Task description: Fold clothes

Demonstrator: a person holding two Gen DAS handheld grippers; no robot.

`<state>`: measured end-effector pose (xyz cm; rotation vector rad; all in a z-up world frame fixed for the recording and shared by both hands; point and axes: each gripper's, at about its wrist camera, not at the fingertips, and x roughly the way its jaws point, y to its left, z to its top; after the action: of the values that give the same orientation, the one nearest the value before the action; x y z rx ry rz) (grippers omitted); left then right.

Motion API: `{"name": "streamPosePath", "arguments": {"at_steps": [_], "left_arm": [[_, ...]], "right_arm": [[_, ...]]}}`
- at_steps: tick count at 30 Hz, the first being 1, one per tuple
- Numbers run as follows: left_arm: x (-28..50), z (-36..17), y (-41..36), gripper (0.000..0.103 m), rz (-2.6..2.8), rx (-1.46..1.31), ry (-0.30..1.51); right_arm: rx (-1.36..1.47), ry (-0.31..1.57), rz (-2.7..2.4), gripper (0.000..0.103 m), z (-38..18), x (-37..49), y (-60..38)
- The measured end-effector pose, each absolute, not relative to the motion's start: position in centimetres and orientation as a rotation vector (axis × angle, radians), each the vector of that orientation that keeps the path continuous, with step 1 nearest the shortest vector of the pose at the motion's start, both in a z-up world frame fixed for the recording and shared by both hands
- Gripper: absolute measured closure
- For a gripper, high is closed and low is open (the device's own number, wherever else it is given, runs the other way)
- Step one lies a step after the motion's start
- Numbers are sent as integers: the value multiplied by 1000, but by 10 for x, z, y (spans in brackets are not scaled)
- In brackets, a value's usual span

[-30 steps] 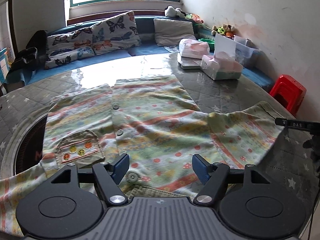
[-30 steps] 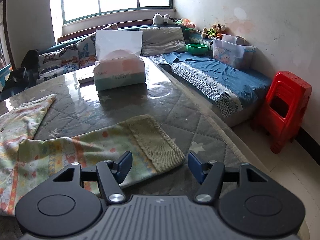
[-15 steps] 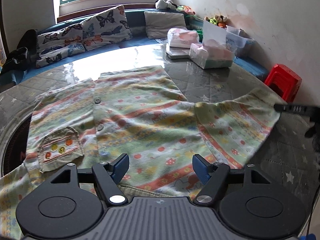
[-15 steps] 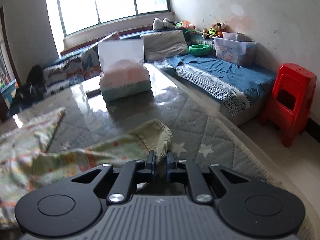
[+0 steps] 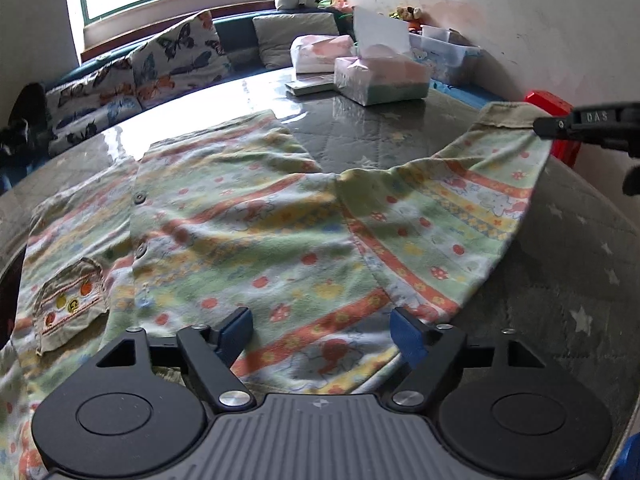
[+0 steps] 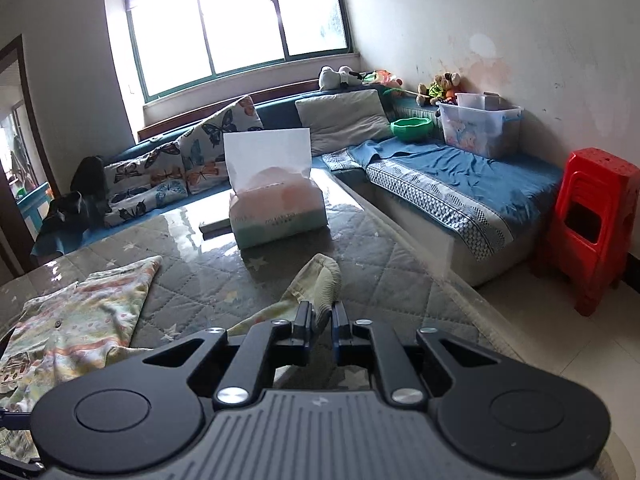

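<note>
A green, striped child's shirt [image 5: 248, 224] with buttons and a chest pocket lies spread on the quilted table [image 5: 384, 136]. My left gripper [image 5: 322, 330] is open and empty, low over the shirt's near part. My right gripper [image 6: 320, 318] is shut on the cuff of the shirt's sleeve [image 6: 324, 280] and holds it up off the table. In the left wrist view the lifted sleeve [image 5: 472, 200] stretches up to the right gripper's tip [image 5: 576, 124] at the right edge.
A tissue pack [image 6: 276, 212] stands on the table's far side, with a second pack [image 5: 320, 54] behind it. A sofa with cushions [image 6: 440, 176] runs along the wall. A red stool [image 6: 592, 220] stands on the floor to the right of the table's edge.
My right gripper closed on the sleeve cuff and lifted it off the table. My left gripper stayed open and shifted to the right over the shirt.
</note>
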<state>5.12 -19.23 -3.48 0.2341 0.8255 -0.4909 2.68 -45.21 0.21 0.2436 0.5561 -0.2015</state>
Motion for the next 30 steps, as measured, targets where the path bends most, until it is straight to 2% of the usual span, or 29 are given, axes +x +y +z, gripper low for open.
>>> {"name": "streamPosePath", "arguments": {"at_steps": [7,18,24,30], "left_arm": [[53,-13,-160,24,-463,140,788],[51,11,-41,24,-212,-24,714],[40,8,9,23,-102,-103,709],[30,0,39,22,-33,-148,722]], "right_arm": [[207,500,-104,95,43,25,-427],[80,430,197,95,96,46,-317],[-30,497,379,95,83,71,-235],[-111,589,514,95,45,72,-167]]}}
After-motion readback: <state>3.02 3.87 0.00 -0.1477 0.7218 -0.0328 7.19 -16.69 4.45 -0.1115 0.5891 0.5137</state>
